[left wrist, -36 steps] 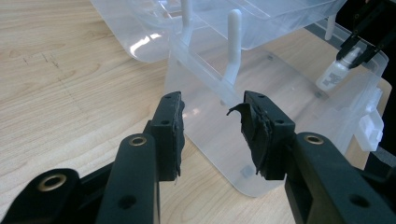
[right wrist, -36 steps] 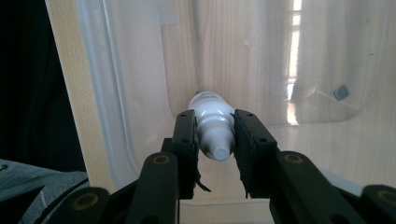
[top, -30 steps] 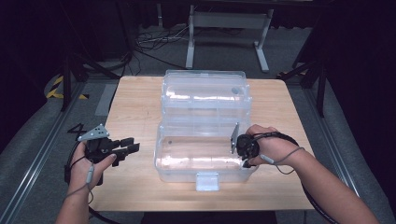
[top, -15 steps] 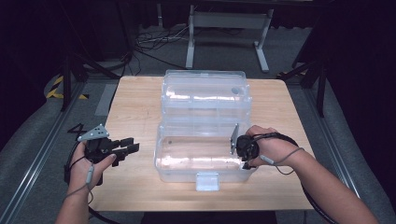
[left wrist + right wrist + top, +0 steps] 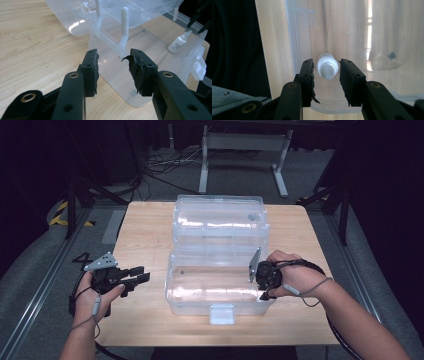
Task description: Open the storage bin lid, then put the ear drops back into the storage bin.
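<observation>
A light wooden bench [image 5: 145,235] carries a large clear plastic storage box [image 5: 200,290] at its middle, the hinged lid thrown open toward the far side. The right hand-held gripper [image 5: 263,287] points down into the box's near right corner, its jaws just opening and now spread clear of a small white plastic dropper bottle [image 5: 327,66] that sits between them on the box floor. The left hand-held gripper [image 5: 137,278] hangs just left of the box, jaws spread and empty.

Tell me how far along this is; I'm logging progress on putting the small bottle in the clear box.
Done: the clear box lies open and the white bottle rests inside it. In hand: the right tool has just been opening its jaws, with gaps either side of the bottle. Left: withdraw, probably close the lid. The left tool waits open.
</observation>
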Demonstrator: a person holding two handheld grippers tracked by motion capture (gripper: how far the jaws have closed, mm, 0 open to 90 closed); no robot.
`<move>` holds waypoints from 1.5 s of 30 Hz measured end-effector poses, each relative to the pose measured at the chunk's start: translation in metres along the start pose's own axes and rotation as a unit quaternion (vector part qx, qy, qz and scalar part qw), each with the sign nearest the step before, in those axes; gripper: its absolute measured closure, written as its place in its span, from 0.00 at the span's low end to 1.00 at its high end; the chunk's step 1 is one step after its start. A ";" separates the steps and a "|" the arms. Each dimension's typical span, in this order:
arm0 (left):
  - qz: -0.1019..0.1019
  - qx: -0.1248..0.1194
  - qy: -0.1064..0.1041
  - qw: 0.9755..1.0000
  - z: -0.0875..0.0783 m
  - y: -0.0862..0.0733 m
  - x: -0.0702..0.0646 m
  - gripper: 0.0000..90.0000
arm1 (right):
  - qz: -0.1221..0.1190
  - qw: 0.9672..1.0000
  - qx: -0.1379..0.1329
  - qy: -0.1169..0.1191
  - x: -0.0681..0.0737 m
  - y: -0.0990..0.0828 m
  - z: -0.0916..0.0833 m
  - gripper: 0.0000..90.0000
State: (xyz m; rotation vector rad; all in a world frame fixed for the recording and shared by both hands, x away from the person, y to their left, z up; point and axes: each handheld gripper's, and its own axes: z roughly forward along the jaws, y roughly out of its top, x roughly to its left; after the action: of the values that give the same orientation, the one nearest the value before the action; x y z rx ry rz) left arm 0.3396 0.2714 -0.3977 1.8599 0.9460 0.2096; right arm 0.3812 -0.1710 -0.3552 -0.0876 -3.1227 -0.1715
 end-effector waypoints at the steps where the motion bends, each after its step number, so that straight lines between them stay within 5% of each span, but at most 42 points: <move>1: 0.002 0.000 0.000 1.000 0.001 0.001 0.001 0.65 | 0.002 1.000 -0.005 0.000 0.001 0.000 -0.003 0.71; 8: 0.011 0.004 0.000 1.000 0.003 0.004 0.003 0.63 | 0.000 1.000 -0.028 0.002 0.011 0.005 -0.017 0.70; 11: 0.043 0.018 0.008 0.999 0.005 0.009 0.000 0.62 | -0.005 0.999 -0.034 0.008 0.017 0.009 -0.016 0.69; 24: 0.042 0.008 0.003 0.999 0.010 0.017 -0.002 0.60 | -0.005 1.000 -0.014 0.021 0.023 0.019 0.017 0.71; 29: 0.040 0.001 -0.010 0.999 0.011 0.021 -0.003 0.60 | -0.012 1.000 -0.015 0.018 0.024 0.019 0.029 0.82; 33: 0.047 0.002 -0.017 0.999 0.011 0.028 -0.007 0.59 | -0.023 1.000 -0.010 0.008 0.028 0.018 0.034 0.92; 37: 0.055 -0.004 -0.026 0.998 0.014 0.038 -0.012 0.58 | -0.032 0.999 -0.009 -0.012 0.032 0.019 0.035 0.93; 45: 0.089 -0.004 -0.050 0.995 0.023 0.068 -0.029 0.56 | -0.029 0.999 -0.014 -0.013 0.033 0.018 0.035 0.93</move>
State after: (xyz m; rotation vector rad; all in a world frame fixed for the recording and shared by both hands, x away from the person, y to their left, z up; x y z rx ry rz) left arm 0.3669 0.2216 -0.3450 1.9301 0.7111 0.2256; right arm 0.3491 -0.1477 -0.3872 0.0019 -3.1504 -0.2180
